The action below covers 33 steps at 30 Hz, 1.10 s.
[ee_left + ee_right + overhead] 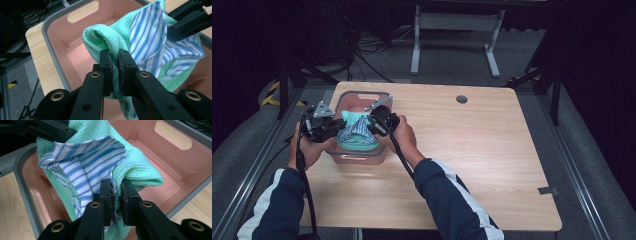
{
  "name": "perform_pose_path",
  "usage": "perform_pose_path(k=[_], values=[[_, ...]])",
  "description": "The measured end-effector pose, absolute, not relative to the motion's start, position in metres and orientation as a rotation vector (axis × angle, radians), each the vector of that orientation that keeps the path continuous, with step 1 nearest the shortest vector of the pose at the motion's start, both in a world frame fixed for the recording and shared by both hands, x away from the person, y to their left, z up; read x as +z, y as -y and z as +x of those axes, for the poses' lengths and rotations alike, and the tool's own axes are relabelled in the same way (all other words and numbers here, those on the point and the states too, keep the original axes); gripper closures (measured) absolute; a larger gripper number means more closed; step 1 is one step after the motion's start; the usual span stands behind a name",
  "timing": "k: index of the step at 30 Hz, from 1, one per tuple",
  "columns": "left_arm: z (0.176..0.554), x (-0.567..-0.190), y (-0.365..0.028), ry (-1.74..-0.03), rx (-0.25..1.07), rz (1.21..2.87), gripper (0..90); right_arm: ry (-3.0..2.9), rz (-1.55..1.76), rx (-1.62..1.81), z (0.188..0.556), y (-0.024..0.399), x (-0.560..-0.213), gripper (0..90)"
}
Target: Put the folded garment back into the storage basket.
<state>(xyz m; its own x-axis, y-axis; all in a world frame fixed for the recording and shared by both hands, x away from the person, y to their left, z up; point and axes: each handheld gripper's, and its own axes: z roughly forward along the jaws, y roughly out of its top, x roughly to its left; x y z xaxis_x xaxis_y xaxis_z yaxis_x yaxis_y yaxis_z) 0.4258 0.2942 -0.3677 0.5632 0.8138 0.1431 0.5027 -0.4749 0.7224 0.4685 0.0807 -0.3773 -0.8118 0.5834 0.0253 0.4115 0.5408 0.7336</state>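
Left claw [114, 66] is clenched on a fold of the green waffle-weave cloth [100, 37]; right claw [117, 192] is clenched on the same bundle where the blue-and-white striped cloth [92, 167] overlaps it. The two cloths hang bunched together between the claws, the striped piece lying folded against the green. The bundle sits over the pink bin with grey rim [361, 95], at the left of the desk [472, 150], partly inside it.
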Motion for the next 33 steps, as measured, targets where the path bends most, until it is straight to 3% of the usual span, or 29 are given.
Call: perform_pose_path(k=[17,33], values=[[0.431,-0.378,-0.290,-1.066,0.645,2.190,81.9,-2.588,0.847,1.095,0.469,-0.079,-0.389,79.7],[0.426,-0.371,-0.285,-1.036,0.672,2.204,77.0,-2.561,0.851,1.100,0.466,-0.071,-0.384,66.8]])
